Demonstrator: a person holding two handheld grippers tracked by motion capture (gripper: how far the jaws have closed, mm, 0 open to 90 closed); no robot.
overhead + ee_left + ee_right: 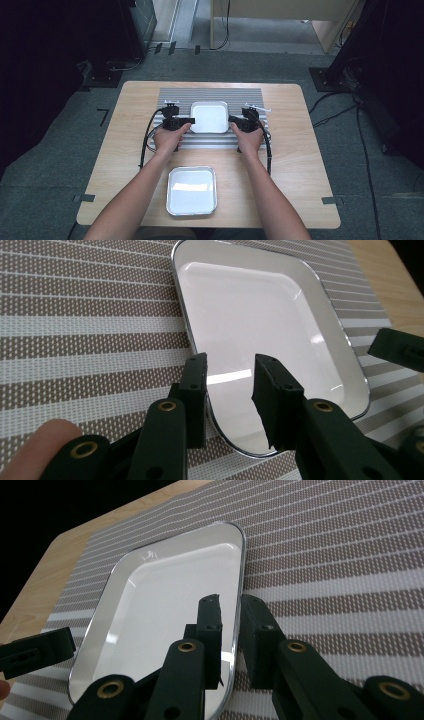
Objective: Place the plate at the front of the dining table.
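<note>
Left hand-held gripper (230,372) and right hand-held gripper (230,612), jaws apart astride opposite rims of the white tray (209,117).

Far tray (209,117): lying on the mat (210,94), toward the table's (300,165) far side.
Near tray (192,191): sitting on the bare table, in front of the mat.
Left gripper (192,121): straddling the far tray's left rim.
Right gripper (231,120): straddling its right rim.
</note>
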